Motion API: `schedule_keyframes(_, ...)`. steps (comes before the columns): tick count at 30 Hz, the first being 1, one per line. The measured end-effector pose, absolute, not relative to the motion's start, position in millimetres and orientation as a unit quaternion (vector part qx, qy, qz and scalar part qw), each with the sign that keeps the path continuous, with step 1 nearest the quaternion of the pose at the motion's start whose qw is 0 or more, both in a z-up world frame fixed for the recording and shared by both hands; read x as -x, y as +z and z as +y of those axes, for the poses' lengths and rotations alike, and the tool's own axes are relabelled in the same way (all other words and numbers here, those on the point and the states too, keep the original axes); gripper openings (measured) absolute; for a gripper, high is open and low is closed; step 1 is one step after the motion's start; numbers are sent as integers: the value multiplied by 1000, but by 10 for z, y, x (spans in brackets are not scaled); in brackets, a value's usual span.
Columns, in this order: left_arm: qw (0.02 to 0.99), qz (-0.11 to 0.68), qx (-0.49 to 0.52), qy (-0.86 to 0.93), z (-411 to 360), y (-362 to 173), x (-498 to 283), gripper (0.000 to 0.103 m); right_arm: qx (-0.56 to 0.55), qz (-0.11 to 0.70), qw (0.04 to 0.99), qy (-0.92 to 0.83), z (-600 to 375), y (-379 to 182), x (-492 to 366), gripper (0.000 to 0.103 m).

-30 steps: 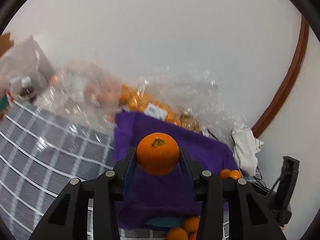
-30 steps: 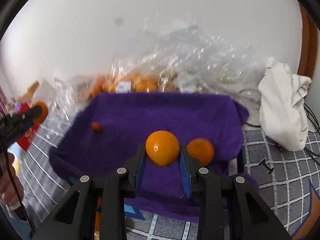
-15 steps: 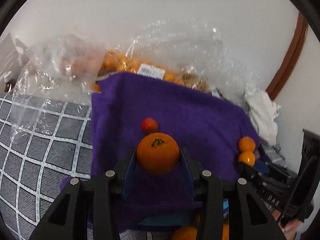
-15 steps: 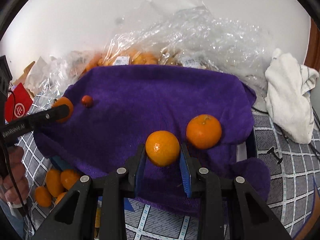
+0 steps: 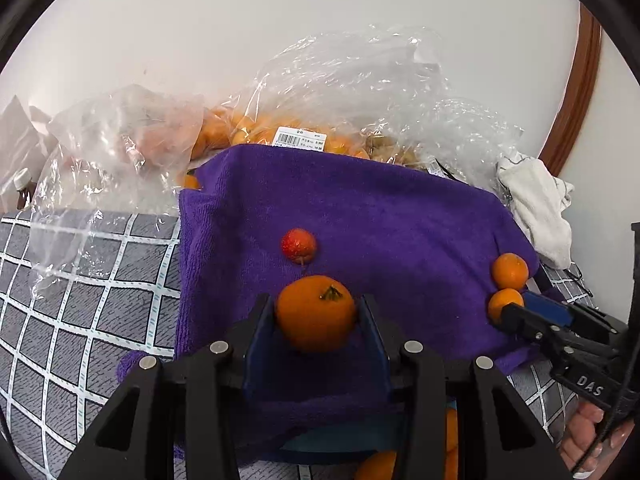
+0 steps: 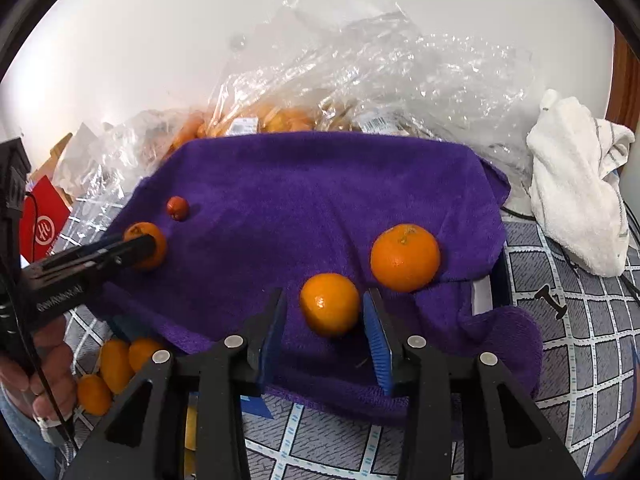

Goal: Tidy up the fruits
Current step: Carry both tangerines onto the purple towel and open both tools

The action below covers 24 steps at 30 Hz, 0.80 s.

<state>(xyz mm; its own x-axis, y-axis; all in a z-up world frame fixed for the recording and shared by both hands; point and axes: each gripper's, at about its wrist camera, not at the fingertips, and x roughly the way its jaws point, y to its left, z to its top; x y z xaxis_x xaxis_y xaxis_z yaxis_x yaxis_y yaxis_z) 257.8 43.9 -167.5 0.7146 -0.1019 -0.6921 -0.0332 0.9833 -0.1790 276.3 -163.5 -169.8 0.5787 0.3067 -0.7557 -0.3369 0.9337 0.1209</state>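
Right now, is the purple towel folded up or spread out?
Spread out: the purple towel lies open, draped over something, with oranges resting on it.

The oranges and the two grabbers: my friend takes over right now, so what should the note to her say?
Left gripper: shut on an orange, low over the purple towel, near the small red fruit.
Right gripper: jaws opening, with a second orange between them, apparently just set on the towel beside a bigger orange.
Done: two oranges and the red fruit lie on the towel.
Left: set down the left orange, then fetch more from the loose oranges off the towel's near corner and the plastic bags behind.
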Motion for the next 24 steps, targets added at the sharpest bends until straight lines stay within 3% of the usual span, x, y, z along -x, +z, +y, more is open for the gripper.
schedule_keyframes(8, 929, 357, 92, -39, 396, -1645, -2505, 53, 32, 395, 899, 187, -1633, -1588, -2653, 45)
schedule_keyframes(14, 933, 335, 120, -50, 469, -1545, -2427, 54, 21, 367, 912, 182, -1684, -1351, -2549, 45)
schedule_keyframes(24, 958, 280, 59, -25, 357, -1385, -2253, 54, 8, 384, 906, 177, -1644, -1266, -1979, 49)
